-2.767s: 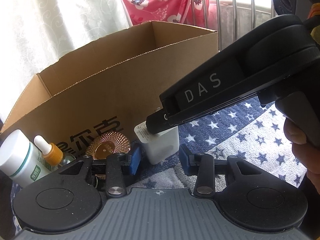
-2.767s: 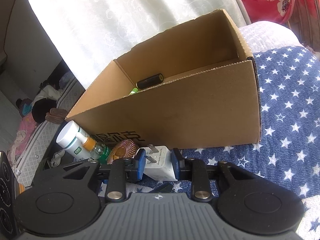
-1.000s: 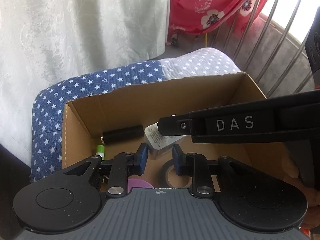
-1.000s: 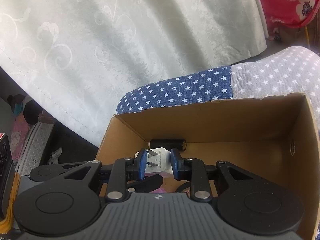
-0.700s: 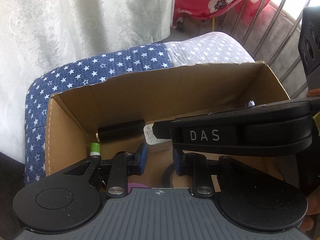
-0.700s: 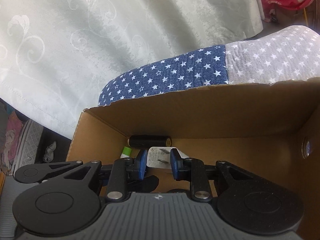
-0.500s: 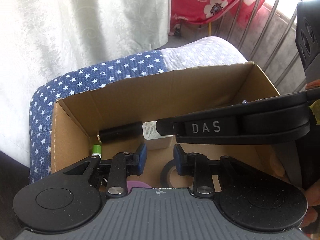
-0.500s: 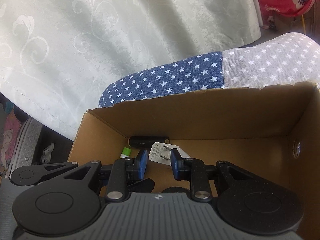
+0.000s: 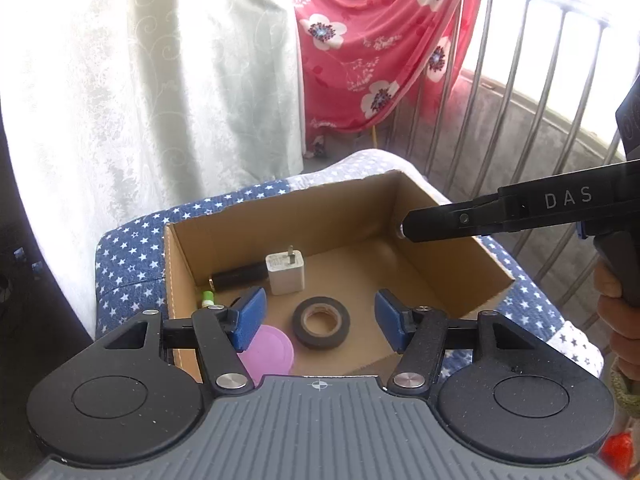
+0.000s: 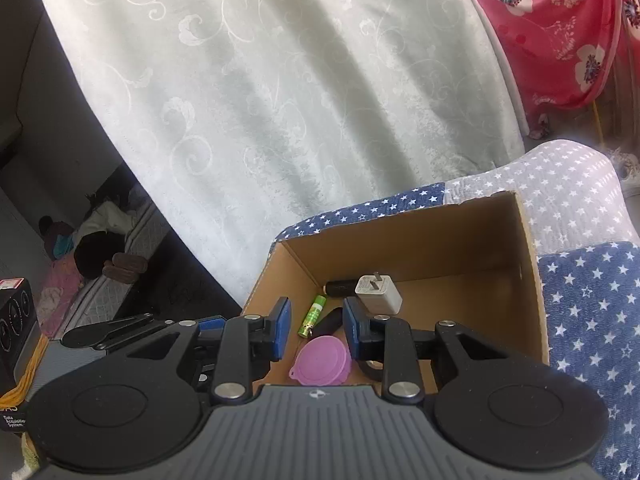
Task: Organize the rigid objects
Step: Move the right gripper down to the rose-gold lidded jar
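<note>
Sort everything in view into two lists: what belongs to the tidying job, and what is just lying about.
Belongs to the job:
cardboard box
white charger
black tape roll
green battery
pink lid
black cylinder

Just lying about:
white curtain
red floral cloth
star-print cover
metal railing
</note>
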### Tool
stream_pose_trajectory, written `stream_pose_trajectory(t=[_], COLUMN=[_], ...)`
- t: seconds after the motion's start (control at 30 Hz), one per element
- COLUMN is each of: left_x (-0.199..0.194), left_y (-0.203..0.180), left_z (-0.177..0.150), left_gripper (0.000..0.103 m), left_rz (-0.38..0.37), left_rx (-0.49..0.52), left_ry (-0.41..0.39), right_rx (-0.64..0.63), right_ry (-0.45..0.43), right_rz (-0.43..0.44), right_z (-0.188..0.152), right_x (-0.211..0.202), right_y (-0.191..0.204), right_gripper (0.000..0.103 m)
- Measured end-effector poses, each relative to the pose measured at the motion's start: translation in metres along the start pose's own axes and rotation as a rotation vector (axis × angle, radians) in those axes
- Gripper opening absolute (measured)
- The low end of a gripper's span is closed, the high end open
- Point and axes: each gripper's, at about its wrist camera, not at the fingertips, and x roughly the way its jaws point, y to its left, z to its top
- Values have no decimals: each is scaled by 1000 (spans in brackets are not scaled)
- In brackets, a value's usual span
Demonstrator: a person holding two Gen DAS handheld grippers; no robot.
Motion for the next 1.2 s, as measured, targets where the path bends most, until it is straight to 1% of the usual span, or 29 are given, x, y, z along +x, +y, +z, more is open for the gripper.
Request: stream_pose_trajectory(t=[0.03,0.1,0.13,0.27,0.4,0.5,0.6,0.7,0.77,0.87,0.97,1.03,1.2], left_x=[-6,-20,-24,-30,-30,-22,-10,3,14,29,40,47,55], left_y=[-2,-6,-7,-11,-19,-22,-28,-35,-38,-44,-47,-47,-46], left_z=[-6,-25,-34,-69,-104,-124,-139,-149,-153,-157,-158,-157,-155], left_gripper=[64,68,69,70,72,73,72,72,69,68,66,62,58], left_rz=[-11,-47,-62,-82,-90,-92,-69,-46,-29,20,49,62,87], left_rx=[-1,2,2,6,26,17,5,12,18,37,51,46,28], left_ry=[-12,-37,-46,-63,-81,-80,-80,-80,-77,-80,-78,-73,-73], right_rx=[-4,-10,-15,-38,-21,-5,18,42,51,62,90,107,140], right_ry=[-12,-23,-24,7,49,87,119,145,153,156,165,174,198], right_rz=[12,25,27,14,14,21,16,9,-1,-19,-11,-8,5], right_z=[-9,-27,-36,-70,-94,-109,-118,-122,-123,-123,-122,-122,-123], right_x=[-9,-22,-27,-34,-27,-15,0,18,29,42,52,58,72], right_y=[3,7,8,12,9,6,0,-6,-10,-16,-24,-28,-38], right_gripper=[31,37,41,43,44,44,44,44,44,44,44,44,44])
